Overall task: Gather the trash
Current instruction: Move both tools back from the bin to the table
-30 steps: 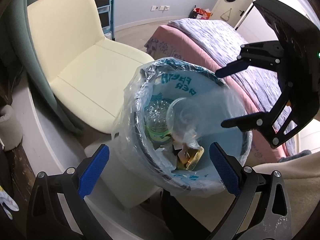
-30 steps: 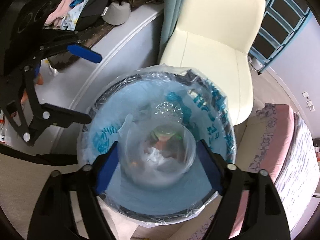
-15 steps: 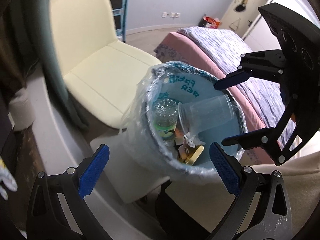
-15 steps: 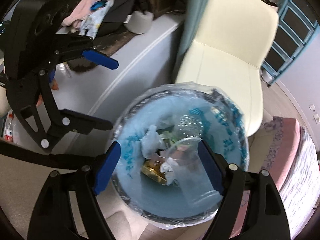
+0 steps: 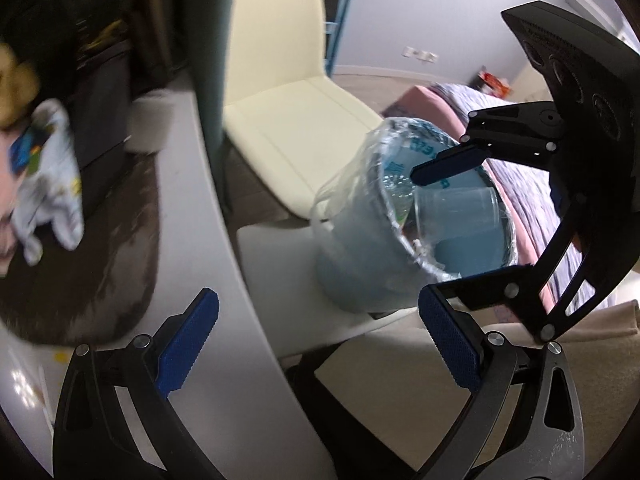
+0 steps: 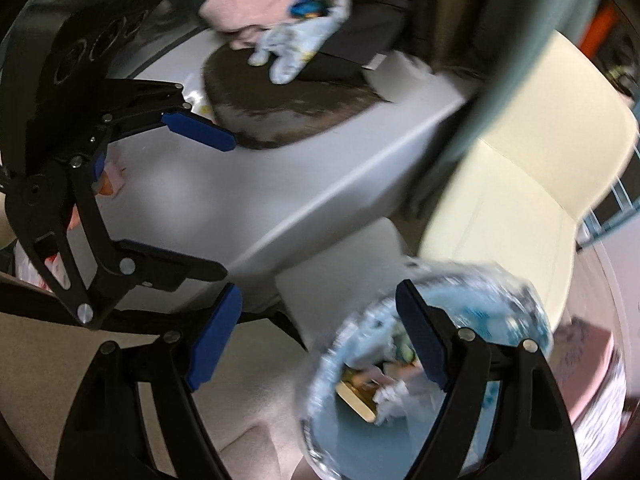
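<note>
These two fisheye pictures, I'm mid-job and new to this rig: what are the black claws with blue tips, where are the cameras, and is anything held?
Each claw is a hand-held two-finger gripper with a camera looking along its fingers. One picture looks along the left gripper, the other along the right gripper; each also shows the other gripper to the side. Both stand open and hold nothing. Below is a lined bin with a clear cup and other trash inside. Beside it are a cream chair and a white table with a dark mat and cloths.
</note>
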